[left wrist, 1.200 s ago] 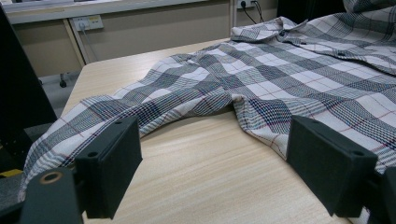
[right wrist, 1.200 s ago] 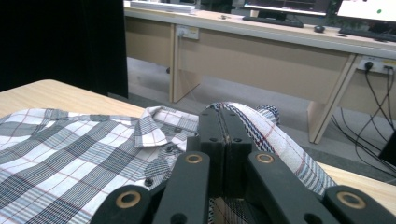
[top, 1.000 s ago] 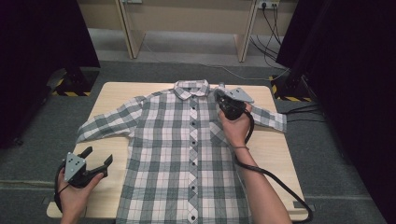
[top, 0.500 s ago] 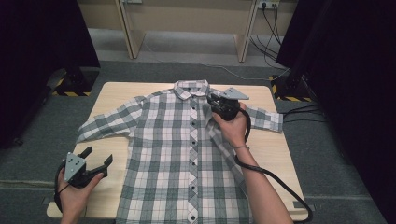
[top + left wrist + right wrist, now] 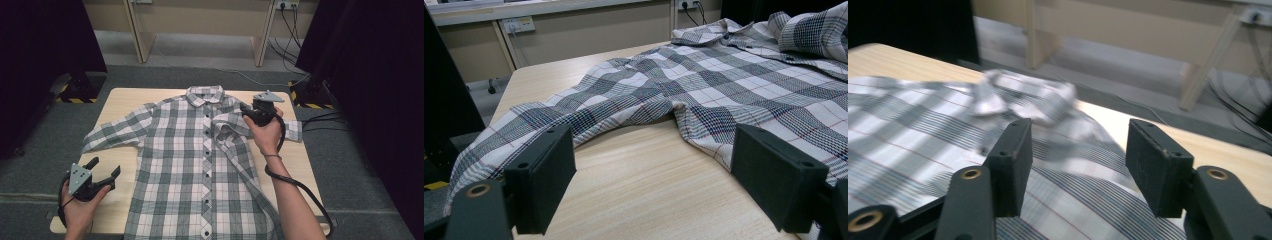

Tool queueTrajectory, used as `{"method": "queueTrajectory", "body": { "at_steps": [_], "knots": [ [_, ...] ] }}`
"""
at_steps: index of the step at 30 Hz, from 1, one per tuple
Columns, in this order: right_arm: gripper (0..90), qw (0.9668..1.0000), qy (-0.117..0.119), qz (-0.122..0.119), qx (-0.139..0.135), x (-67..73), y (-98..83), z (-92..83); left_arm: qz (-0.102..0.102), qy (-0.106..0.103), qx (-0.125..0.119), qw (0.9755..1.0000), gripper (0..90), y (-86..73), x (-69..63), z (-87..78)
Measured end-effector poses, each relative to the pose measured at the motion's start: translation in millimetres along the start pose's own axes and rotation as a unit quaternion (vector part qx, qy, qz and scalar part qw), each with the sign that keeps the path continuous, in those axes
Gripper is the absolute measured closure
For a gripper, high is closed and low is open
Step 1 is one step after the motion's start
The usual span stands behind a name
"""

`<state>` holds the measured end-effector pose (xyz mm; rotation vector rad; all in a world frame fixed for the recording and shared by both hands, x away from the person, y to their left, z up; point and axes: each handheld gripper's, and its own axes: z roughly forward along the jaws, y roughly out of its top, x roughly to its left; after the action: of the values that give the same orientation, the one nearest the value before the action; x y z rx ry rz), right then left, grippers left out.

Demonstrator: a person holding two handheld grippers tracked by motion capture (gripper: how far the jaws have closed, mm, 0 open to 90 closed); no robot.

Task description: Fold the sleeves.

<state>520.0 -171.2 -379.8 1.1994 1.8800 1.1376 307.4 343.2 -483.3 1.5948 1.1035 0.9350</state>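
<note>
A grey, white and black plaid shirt [image 5: 200, 165] lies buttoned and face up on the pale wooden table [image 5: 125, 102], collar at the far edge. A bunched fold of its right shoulder and sleeve [image 5: 227, 127] rests on the chest. My right gripper [image 5: 244, 111] hovers just right of that fold, pointing left. Its jaws have just been opening and stand open over the cloth [image 5: 908, 150], with nothing between the right gripper [image 5: 1078, 145] pads. My left gripper [image 5: 102, 170] is open near the front left corner, and the left gripper [image 5: 651, 160] faces bare wood before the left sleeve [image 5: 589, 115].
The right gripper's black cable [image 5: 300, 187] trails over the table's right side. Pale wooden furniture legs [image 5: 137, 35] and floor cables [image 5: 290, 30] stand beyond the far edge. Dark curtains [image 5: 45, 60] flank both sides. Bare tabletop [image 5: 649, 185] lies at the front left.
The right gripper went left over the chest, then drew back to the right with its jaws opened, leaving a fold of the shirt bunched there. The left gripper has not moved.
</note>
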Motion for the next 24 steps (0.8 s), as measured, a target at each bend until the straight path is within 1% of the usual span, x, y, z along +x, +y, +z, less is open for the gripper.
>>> {"method": "queueTrajectory", "body": {
  "at_steps": [2,4,5,7,9,11,17,24],
  "knots": [
    [43.9,0.9998,-0.017,0.003,0.011,-10.9,-4.4,-2.6,0.001,0.0,0.0,1.0,17.3,0.1,-0.1,0.1],
    [43.7,0.9994,-0.028,0.011,0.017,-21.7,-9.6,-6.0,0.001,0.001,0.0,1.0,17.3,0.0,-0.2,0.0],
    [43.5,0.999,-0.037,0.008,0.021,-27.2,-12.2,-7.7,0.001,0.001,0.0,1.0,17.3,0.0,-0.2,0.0],
    [43.4,0.9985,-0.044,0.021,0.025,-37.7,-17.6,-11.5,0.001,0.001,0.001,1.0,17.3,0.1,-0.2,0.2],
    [43.1,0.9976,-0.058,0.022,0.03,-47.0,-22.7,-15.4,0.001,0.002,0.001,1.0,17.3,0.1,-0.3,0.2],
    [43.0,0.9971,-0.063,0.03,0.032,-55.3,-28.0,-18.8,0.002,0.002,0.001,1.0,17.3,0.1,-0.6,0.2],
    [42.9,0.9947,-0.081,0.043,0.046,-74.5,-45.6,-25.3,0.002,0.002,0.001,1.0,17.4,0.1,-0.8,0.1],
    [42.9,0.991,-0.097,0.058,0.072,-90.5,-67.7,-25.7,0.002,0.003,0.001,1.0,17.3,0.1,-0.9,0.2]
  ]
}}
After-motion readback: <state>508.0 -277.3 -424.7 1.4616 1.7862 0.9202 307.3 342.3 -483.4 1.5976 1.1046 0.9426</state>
